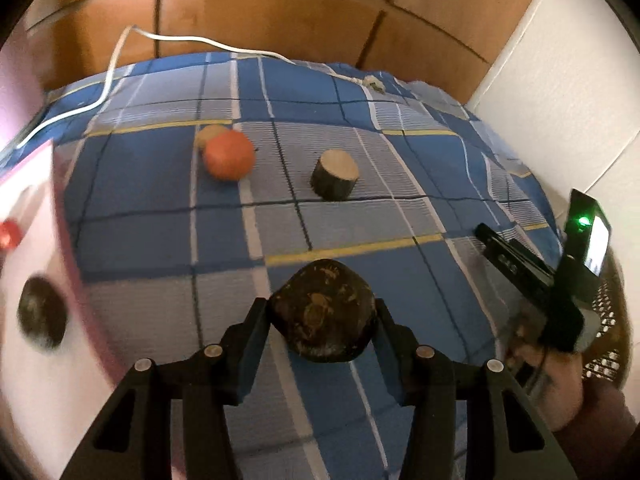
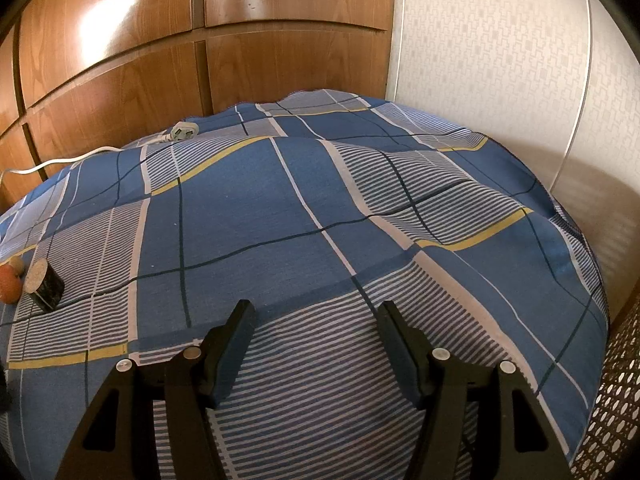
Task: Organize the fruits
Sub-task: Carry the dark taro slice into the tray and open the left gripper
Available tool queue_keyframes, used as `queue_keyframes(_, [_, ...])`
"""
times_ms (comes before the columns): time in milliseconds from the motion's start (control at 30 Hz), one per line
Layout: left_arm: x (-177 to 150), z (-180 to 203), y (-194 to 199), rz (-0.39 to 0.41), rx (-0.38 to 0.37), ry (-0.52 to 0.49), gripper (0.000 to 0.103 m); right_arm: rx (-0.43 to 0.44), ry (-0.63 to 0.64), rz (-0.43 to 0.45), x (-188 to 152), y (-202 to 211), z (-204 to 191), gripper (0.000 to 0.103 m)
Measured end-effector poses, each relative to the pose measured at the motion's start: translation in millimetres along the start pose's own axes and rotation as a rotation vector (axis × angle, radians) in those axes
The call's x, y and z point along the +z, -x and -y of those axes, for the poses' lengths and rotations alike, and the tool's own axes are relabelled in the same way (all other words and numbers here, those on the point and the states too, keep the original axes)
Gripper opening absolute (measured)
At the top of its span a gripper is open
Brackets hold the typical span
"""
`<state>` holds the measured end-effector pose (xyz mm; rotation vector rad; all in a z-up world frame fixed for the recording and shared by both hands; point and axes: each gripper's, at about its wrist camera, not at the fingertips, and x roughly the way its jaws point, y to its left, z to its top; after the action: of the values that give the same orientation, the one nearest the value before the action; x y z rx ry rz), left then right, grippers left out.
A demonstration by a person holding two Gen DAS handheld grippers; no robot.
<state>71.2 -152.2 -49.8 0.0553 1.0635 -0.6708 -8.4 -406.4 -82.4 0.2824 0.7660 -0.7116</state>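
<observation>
My left gripper (image 1: 322,316) is shut on a dark brown round fruit (image 1: 322,314) and holds it above the blue checked cloth (image 1: 360,216). An orange fruit (image 1: 229,155) lies further back on the cloth, with a small tan fruit (image 1: 209,134) touching it behind. A dark cut piece with a pale flat top (image 1: 335,174) stands to their right; it also shows in the right wrist view (image 2: 43,285), beside the orange fruit (image 2: 8,283). A pink-white container (image 1: 28,280) at the left holds a dark fruit (image 1: 40,312) and a red one (image 1: 9,233). My right gripper (image 2: 316,316) is open and empty over the cloth.
A white cable (image 1: 120,64) with a plug (image 2: 185,131) runs along the cloth's far edge. Wooden cabinet doors (image 2: 120,60) stand behind, a pale wall (image 2: 500,80) at the right. A perforated brown basket (image 2: 616,396) sits at the cloth's right edge. My right gripper's body (image 1: 560,280) shows at the right.
</observation>
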Motion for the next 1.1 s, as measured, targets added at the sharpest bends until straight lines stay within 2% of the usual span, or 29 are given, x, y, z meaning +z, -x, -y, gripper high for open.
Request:
queue_keyframes(167, [-17.5, -20.4, 28.2, 0.041, 0.002, 0.107, 0.051, 0.000, 0.000, 0.000, -0.2, 0.1, 0.0, 0.065])
queue_keyframes(333, [-30.3, -49.4, 65.9, 0.121, 0.022, 0.198, 0.051, 0.000, 0.000, 0.001, -0.3, 0.1, 0.0, 0.065])
queue_keyframes(400, [-33.8, -61.5, 82.4, 0.153, 0.063, 0.232, 0.051, 0.000, 0.000, 0.001, -0.2, -0.1, -0.1, 0.065])
queue_keyframes(467, [-37.6, -76.3, 94.8, 0.177, 0.038, 0.288, 0.051, 0.000, 0.000, 0.001, -0.4, 0.1, 0.1, 0.065])
queue_keyframes(600, [-44.0, -109.3, 114.0, 0.227, 0.083, 0.382, 0.051, -0.001, 0.000, 0.001, -0.3, -0.1, -0.1, 0.065])
queue_keyframes(700, [-47.5, -134.8, 120.6, 0.245, 0.099, 0.462, 0.051, -0.002, 0.002, 0.001, -0.1, -0.3, -1.0, 0.065])
queue_keyframes(833, [-45.7, -159.2, 121.1, 0.251, 0.139, 0.519, 0.051, -0.003, 0.002, 0.001, -0.2, -0.4, -1.3, 0.065])
queue_keyframes(1033, [-30.2, -176.9, 105.1, 0.239, 0.222, 0.523, 0.051, -0.003, 0.001, 0.001, -0.5, -0.2, -1.0, 0.065])
queue_keyframes(1100, [-28.7, -180.3, 103.6, 0.245, 0.251, 0.522, 0.058, -0.002, 0.001, 0.001, -0.3, -0.4, -1.1, 0.065])
